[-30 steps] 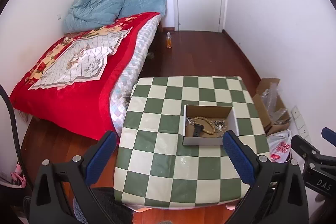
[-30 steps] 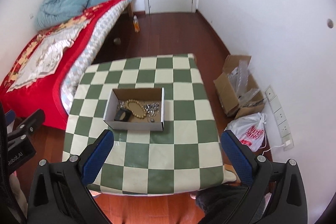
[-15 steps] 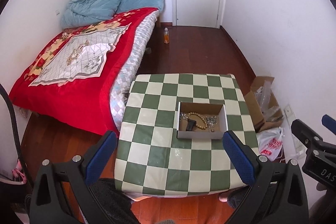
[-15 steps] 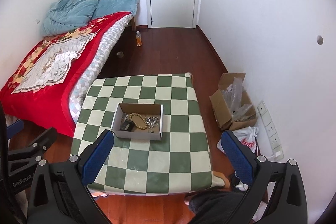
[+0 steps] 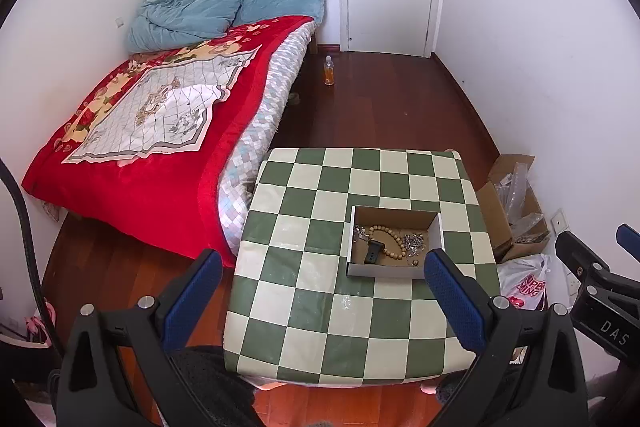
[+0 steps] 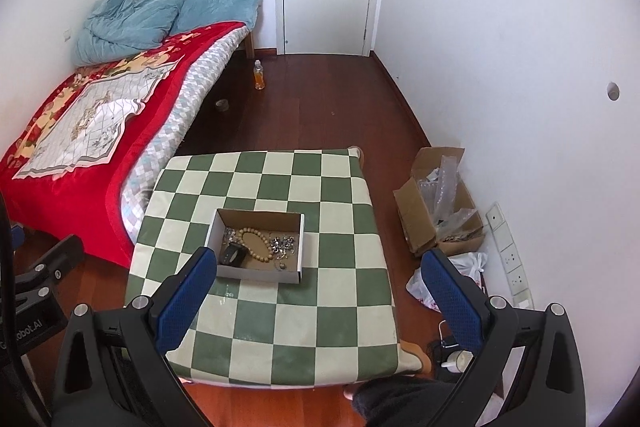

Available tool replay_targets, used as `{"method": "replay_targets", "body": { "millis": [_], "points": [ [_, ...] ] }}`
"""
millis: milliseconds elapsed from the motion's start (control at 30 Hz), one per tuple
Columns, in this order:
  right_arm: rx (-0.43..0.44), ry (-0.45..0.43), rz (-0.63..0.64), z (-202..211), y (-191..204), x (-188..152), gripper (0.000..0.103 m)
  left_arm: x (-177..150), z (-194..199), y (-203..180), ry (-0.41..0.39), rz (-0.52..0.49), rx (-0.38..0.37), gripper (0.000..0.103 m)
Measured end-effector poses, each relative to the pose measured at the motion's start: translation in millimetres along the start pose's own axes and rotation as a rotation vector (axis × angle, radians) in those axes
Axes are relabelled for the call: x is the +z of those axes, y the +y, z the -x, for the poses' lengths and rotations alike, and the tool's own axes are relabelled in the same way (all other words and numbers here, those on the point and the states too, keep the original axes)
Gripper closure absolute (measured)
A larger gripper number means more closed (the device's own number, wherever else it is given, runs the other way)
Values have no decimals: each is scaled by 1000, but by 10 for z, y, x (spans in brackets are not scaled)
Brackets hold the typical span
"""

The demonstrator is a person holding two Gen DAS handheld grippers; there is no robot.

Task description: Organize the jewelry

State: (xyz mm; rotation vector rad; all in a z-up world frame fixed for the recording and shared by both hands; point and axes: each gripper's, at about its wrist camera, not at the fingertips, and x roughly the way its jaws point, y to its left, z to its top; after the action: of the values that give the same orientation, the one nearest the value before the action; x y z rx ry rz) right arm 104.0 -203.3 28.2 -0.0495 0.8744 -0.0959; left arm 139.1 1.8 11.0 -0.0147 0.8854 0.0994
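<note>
One shallow cardboard box sits on the green-and-cream checkered table, toward its right side. Inside lie one wooden bead bracelet, one black band touching it, and silvery chain pieces too tangled to count. Nothing covers the box. A bed with a red blanket stands left of the table; an open carton and a plastic bag lie on the floor to the right. The left gripper and right gripper hover above, fingers spread wide, holding nothing.
</note>
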Motion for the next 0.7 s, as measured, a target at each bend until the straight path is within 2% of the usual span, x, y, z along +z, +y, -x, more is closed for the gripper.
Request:
{"method": "replay_targets", "body": {
  "millis": [700],
  "points": [
    [-12, -5, 24, 47, 83, 2, 0, -2, -10, 43, 5, 6, -1, 0]
  ]
}}
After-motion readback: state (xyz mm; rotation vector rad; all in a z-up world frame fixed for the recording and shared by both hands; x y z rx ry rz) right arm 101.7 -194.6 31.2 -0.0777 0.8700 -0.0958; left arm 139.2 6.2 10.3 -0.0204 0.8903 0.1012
